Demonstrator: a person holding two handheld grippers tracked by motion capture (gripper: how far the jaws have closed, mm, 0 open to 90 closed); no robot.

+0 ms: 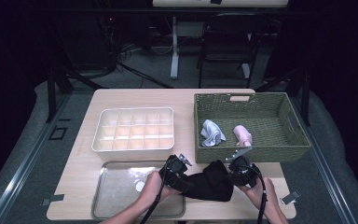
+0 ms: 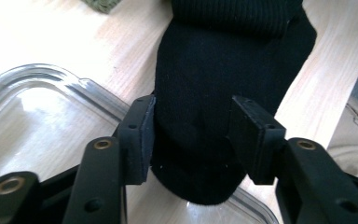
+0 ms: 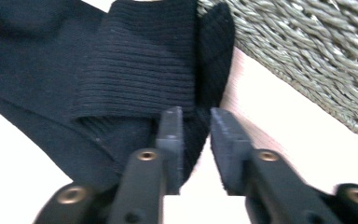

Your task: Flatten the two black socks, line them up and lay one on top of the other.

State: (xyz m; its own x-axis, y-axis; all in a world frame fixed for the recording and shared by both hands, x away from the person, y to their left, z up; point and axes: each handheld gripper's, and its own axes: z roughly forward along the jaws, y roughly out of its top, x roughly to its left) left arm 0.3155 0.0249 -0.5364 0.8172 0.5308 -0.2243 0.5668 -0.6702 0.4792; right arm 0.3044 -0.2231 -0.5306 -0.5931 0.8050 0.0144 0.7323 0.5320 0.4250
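Table (image 1: 121, 98): pale wooden top spanning the middle of the high view; it bears everything listed below.
Basket (image 1: 298, 140): woven green, right of centre in the high view, with a slot handle in its far wall; its weave also runs across the upper right of the right gripper view.
Divider box (image 1: 100, 126): white, gridded into small compartments, left of centre, well apart from the basket.
Tray (image 1: 102, 186): clear and shallow, lower left of the high view, just below the divider box; its rim curves through the left of the left gripper view.
Black sock (image 1: 212, 182): dark knitted fabric at lower centre, lying on the table between the two grippers, just below the basket's near wall; its rounded end overlaps the tray's corner.
Left gripper (image 2: 191, 135): at the sock's left end; both pads touch the sides of the fabric, clamping it.
Right gripper (image 3: 196, 135): at the sock's ribbed right end; one layer of the cuff lies against the left pad, a gap shows before the right pad, so the jaws stand narrowly apart without pinching.
Grey cloth (image 1: 212, 132): crumpled, left part of the basket floor.
Pink cloth (image 1: 243, 135): rolled, just right of the grey cloth, apart from it.
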